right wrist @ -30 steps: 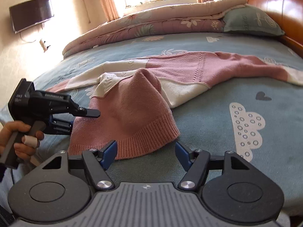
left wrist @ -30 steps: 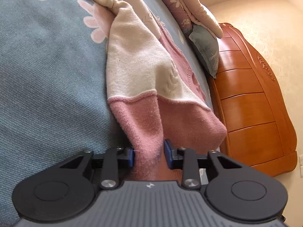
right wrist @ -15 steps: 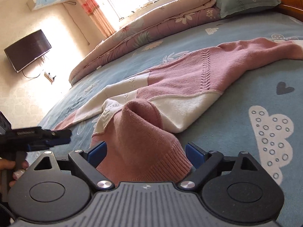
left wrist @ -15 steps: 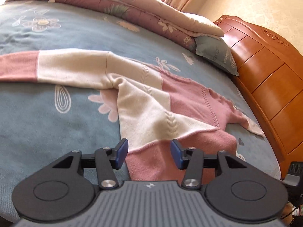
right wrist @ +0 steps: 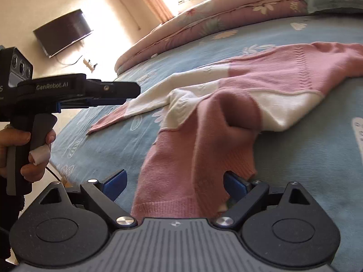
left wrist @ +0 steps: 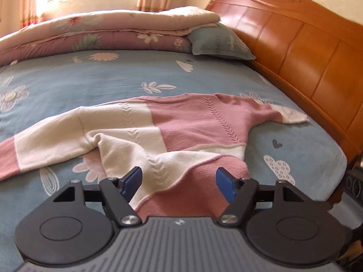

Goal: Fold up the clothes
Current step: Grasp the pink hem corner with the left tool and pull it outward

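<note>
Right gripper (right wrist: pixel 174 181): jaws opening wide, pads astride the sweater (right wrist: pixel 226 113) hem without pressing it. Left gripper (left wrist: pixel 179 180): jaws opening, gripping nothing. The pink-and-cream knit sweater lies crumpled on the blue patterned bedsheet (left wrist: pixel 90 79), hem bunched nearest, sleeves spread to either side farther back.

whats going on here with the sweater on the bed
A person is folding a pink and cream sweater spread on the blue bedsheet, using a handheld gripper in each hand. The sweater's hem has been flipped up over its body. Both the left gripper and right gripper are opening, their pads off the fabric, so nothing is gripped now.
</note>
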